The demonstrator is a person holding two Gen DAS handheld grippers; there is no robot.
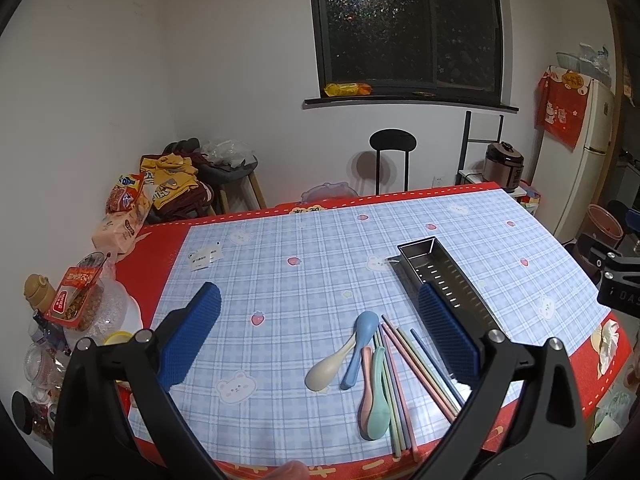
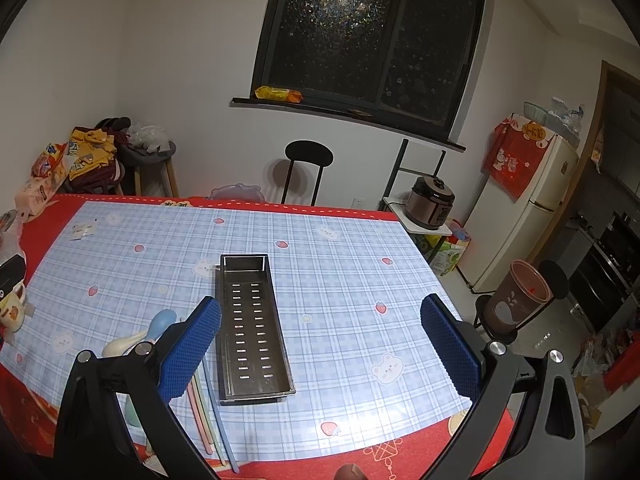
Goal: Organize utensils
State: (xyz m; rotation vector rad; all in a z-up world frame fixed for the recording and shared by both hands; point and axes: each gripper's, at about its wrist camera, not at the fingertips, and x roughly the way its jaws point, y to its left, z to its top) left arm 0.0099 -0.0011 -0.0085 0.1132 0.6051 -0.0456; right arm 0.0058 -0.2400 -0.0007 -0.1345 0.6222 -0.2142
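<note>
White walls [image 2: 168,60], dark window [image 2: 372,40] w/ black sill — night outside. Black chair [image 1: 393,144] behind table [image 2: 340,248], checked blue cloth on red. Cream fridge [image 2: 524,216] at right, rice cooker [image 2: 433,202] beside — tiled floor.

In the right wrist view, the blue ribbed left finger pad [image 2: 190,350] of that gripper covers the middle of the pastel plastic chopsticks [image 2: 208,412] and most of the pastel plastic spoons [image 2: 160,322]. In the left wrist view, the right blue pad [image 1: 448,336] hides the near end of the perforated stainless-steel tray [image 1: 444,272]. The print on the small white paper cards [image 1: 205,260] is too small to read.
</note>
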